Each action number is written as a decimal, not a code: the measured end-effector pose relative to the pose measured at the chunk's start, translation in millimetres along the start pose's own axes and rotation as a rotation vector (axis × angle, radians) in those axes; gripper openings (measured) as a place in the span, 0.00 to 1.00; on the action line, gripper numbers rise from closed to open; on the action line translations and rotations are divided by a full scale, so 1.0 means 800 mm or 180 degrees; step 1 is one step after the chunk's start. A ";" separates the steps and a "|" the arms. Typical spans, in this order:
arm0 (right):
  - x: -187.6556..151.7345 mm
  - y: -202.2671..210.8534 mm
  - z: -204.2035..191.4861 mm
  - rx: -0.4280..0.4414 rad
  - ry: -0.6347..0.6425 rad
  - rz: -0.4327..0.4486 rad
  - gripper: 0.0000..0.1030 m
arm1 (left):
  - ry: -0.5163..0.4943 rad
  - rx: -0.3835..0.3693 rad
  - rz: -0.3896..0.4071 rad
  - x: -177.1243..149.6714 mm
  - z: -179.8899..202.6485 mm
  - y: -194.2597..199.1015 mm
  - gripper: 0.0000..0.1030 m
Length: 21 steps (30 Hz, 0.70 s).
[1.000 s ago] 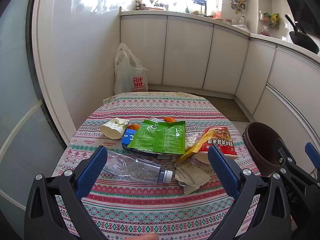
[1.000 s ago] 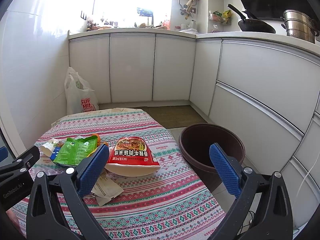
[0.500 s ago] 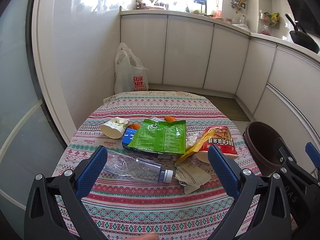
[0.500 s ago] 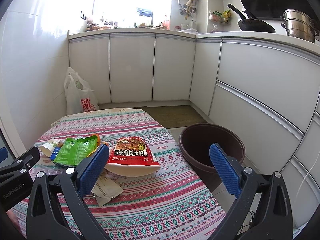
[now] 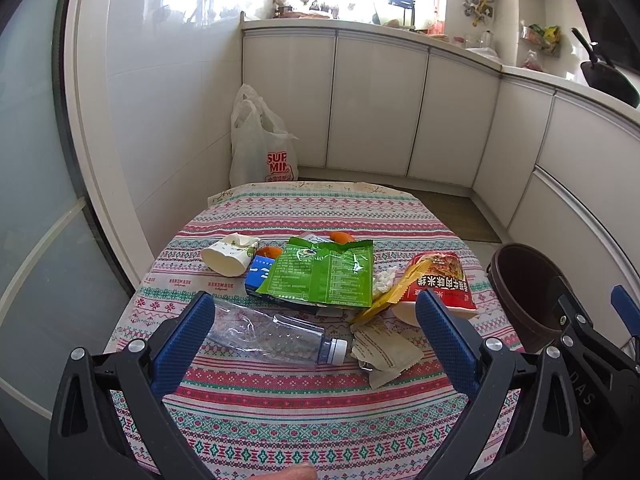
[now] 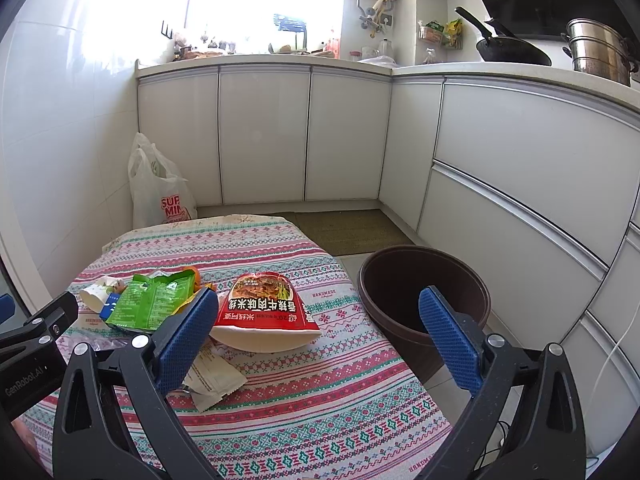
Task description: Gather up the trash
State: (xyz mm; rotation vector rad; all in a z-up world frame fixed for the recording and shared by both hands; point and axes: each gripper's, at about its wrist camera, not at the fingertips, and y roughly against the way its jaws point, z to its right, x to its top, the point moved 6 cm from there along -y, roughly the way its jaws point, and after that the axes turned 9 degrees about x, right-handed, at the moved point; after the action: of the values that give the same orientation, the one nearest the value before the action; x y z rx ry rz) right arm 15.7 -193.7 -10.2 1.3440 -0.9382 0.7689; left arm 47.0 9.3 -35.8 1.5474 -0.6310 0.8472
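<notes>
Left wrist view
Room: a kitchen with white cabinets point(image 5: 376, 104) and a white shopping bag point(image 5: 260, 140) on the floor by the wall.
Table: a round table with a striped cloth point(image 5: 312, 400).
Trash: a clear plastic bottle point(image 5: 272, 336) lies on its side, a green snack bag point(image 5: 324, 276) sits behind it, a white paper cup point(image 5: 228, 256) is tipped over at the left, a red noodle bowl point(image 5: 440, 284) is at the right, and a torn paper packet point(image 5: 384, 352) is near the bottle cap.
Left gripper point(image 5: 314, 336): wide open, holding nothing; it hovers over the table's near side, and the bottle lies between its blue pads point(image 5: 184, 336).
Bin: a brown bin point(image 5: 524, 288) stands beside the table at the right.

Right wrist view
Room: a pan point(image 6: 508, 48) and a steel pot point(image 6: 600, 52) sit on the counter.
Right gripper point(image 6: 316, 336): wide open, holding nothing, above the table edge.
Trash: the red noodle bowl point(image 6: 264, 312) lies just past the left pad; the brown bin point(image 6: 416, 292) is behind the right pad.
</notes>
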 end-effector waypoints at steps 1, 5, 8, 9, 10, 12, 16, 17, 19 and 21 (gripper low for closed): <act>0.000 0.000 0.000 0.0000 0.0001 -0.0004 0.93 | 0.0002 0.0001 0.0000 0.000 -0.001 0.000 0.95; -0.001 0.000 -0.001 -0.0001 0.0004 -0.0004 0.93 | -0.0005 0.0005 -0.0004 0.000 0.000 0.001 0.95; -0.001 -0.001 -0.001 -0.0002 0.0004 -0.0007 0.93 | -0.0006 0.0006 -0.0008 0.000 0.000 0.001 0.95; -0.001 -0.001 -0.001 -0.0001 0.0005 -0.0009 0.93 | -0.0007 0.0007 -0.0007 0.000 0.000 0.001 0.95; -0.002 -0.001 -0.001 0.0000 0.0006 -0.0013 0.93 | -0.0006 0.0007 -0.0007 0.000 0.000 0.001 0.95; -0.003 -0.002 -0.002 0.0000 0.0010 -0.0019 0.93 | -0.0006 0.0006 -0.0005 0.000 -0.001 0.001 0.95; -0.003 -0.003 -0.002 -0.0003 0.0007 -0.0025 0.93 | -0.0012 0.0012 -0.0014 -0.001 0.000 -0.001 0.95; -0.003 -0.004 -0.002 -0.0002 0.0003 -0.0030 0.93 | -0.0012 0.0014 -0.0010 -0.001 0.001 -0.001 0.95; -0.003 -0.004 -0.001 0.0000 -0.0008 -0.0039 0.93 | -0.0012 0.0018 -0.0009 -0.001 0.001 -0.001 0.95; -0.003 -0.004 -0.001 -0.0001 -0.0015 -0.0044 0.93 | -0.0012 0.0017 -0.0010 -0.001 0.001 -0.001 0.95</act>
State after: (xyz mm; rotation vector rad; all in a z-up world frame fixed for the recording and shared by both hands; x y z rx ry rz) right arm 17.7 -193.3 -13.5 1.3513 -0.9318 0.7554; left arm 47.1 8.6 -37.2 1.5549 -0.6291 0.8445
